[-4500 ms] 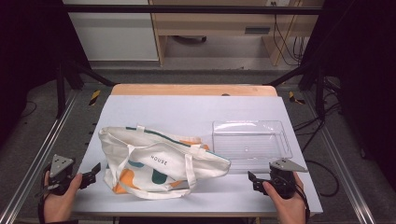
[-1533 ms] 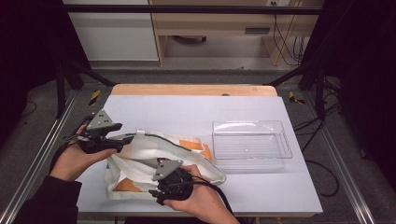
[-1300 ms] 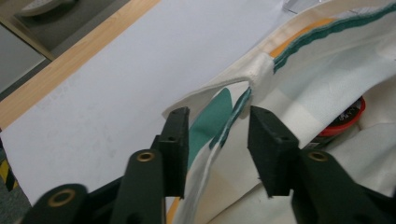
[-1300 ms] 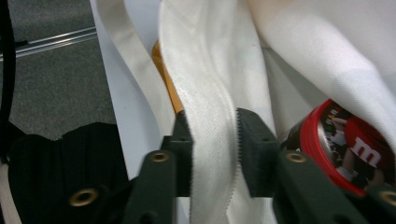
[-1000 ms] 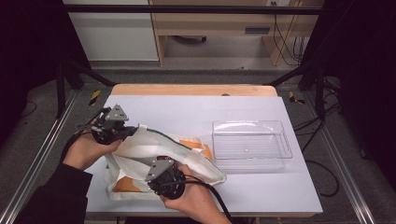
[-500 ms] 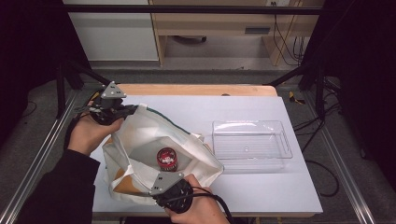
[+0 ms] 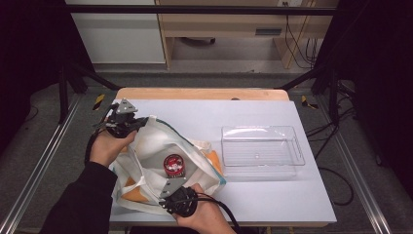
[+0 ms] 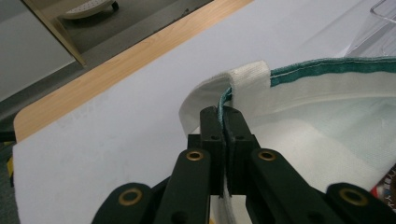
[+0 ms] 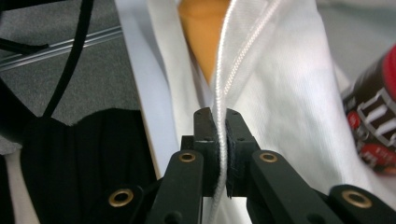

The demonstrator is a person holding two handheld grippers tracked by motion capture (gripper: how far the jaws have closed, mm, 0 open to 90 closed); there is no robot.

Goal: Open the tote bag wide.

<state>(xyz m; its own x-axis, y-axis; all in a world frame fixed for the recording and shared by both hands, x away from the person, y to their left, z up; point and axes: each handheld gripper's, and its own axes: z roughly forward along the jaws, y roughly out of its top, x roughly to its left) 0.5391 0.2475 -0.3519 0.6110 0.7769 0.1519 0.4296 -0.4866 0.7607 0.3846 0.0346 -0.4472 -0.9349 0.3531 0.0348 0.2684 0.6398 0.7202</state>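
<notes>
My left claw (image 8: 224, 140) is clamped on the green-trimmed rim of the tote bag (image 8: 327, 121), right beside the point where a white handle strap (image 8: 219, 88) is sewn on; the cloth runs straight down between the two jaws. In the high view that left claw (image 7: 139, 124) sits at the left of the frame, at the bag's far edge. My right claw (image 9: 221, 140) pinches a stitched white edge of the same bag, the seam pressed between its jaws, with an orange patch (image 9: 201, 28) of the fabric above it. In the high view the right claw (image 7: 170, 192) is at the bottom centre, on the near edge of the tote bag (image 7: 151, 151). Between the two grips the bag's mouth gapes open on the bench (image 7: 272, 204), and I can see a round red and black can (image 7: 174, 165) lying inside. To the right of the bag, just beside it, stands a clear plastic tray (image 7: 294, 163).
</notes>
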